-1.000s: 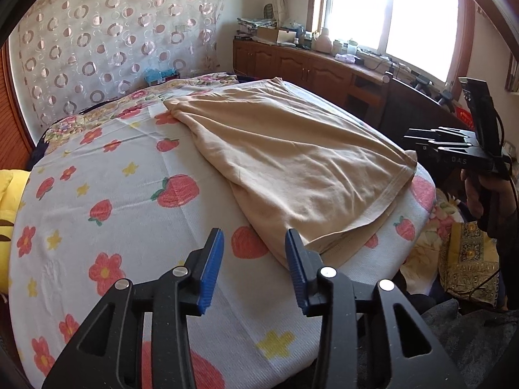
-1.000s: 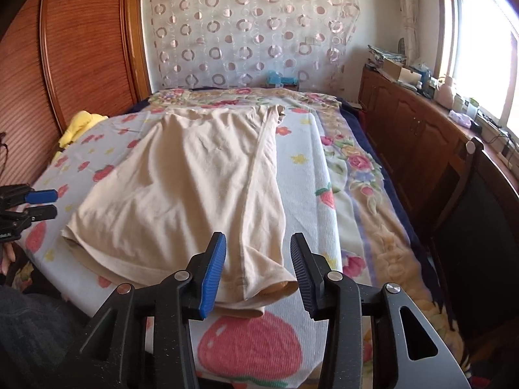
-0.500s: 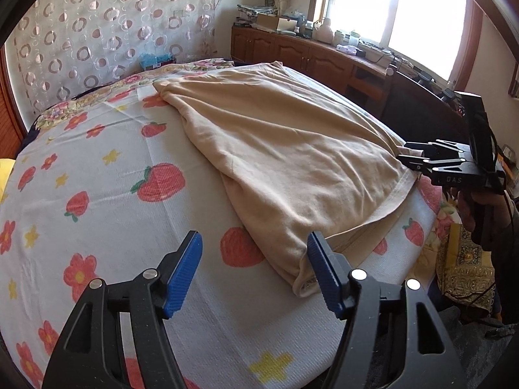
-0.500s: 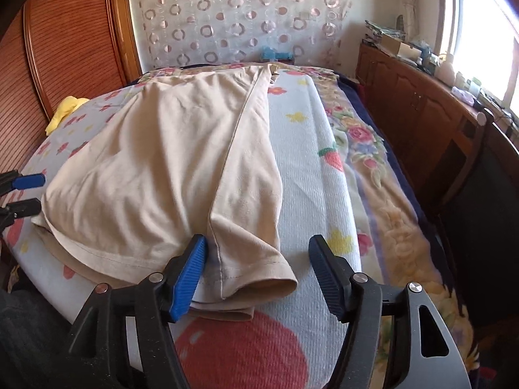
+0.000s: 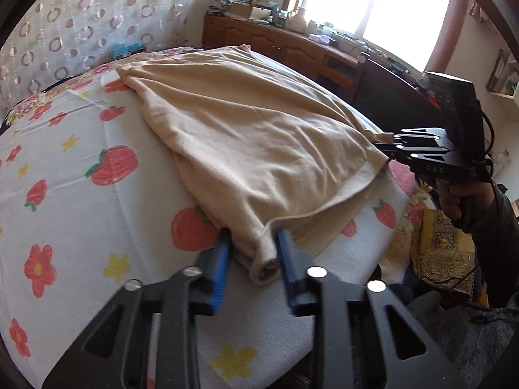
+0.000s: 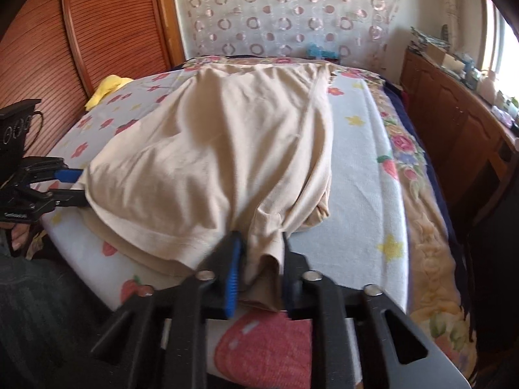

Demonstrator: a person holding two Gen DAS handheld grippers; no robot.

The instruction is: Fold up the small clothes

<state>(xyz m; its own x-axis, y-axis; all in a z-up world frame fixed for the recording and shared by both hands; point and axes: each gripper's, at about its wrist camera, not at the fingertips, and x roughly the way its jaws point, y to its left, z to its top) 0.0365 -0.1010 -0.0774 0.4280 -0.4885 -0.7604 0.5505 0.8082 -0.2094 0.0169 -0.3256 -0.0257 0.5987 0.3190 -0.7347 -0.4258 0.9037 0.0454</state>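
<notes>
Two corners of the beige knit garment (image 5: 259, 136) are taken up at once, one by each gripper, at the hem end nearest the person. The garment lies lengthwise on the strawberry-and-flower printed white bedspread (image 5: 81, 201), already doubled over along its length, its far end reaching toward the circle-patterned curtain (image 6: 285, 9).

The left gripper (image 5: 253, 256) has its blue-padded jaws drawn in on either side of the rolled hem corner, and the cloth fills the gap; it looks clamped, though the pads may not be fully tight. The right gripper (image 6: 259, 259) likewise pinches the opposite hem corner, a bunched tuck of fabric standing between its jaws.

The likely next move is lifting the hem and carrying it toward the far end. Several things could spoil that. Each jaw seems to hold a thick roll of layers (how many is hard to tell), so a lower layer could slip free and trail behind. Uneven lifting would skew the fold. A pad could also catch the bedspread underneath and drag it along, rucking the surface beneath the garment.
</notes>
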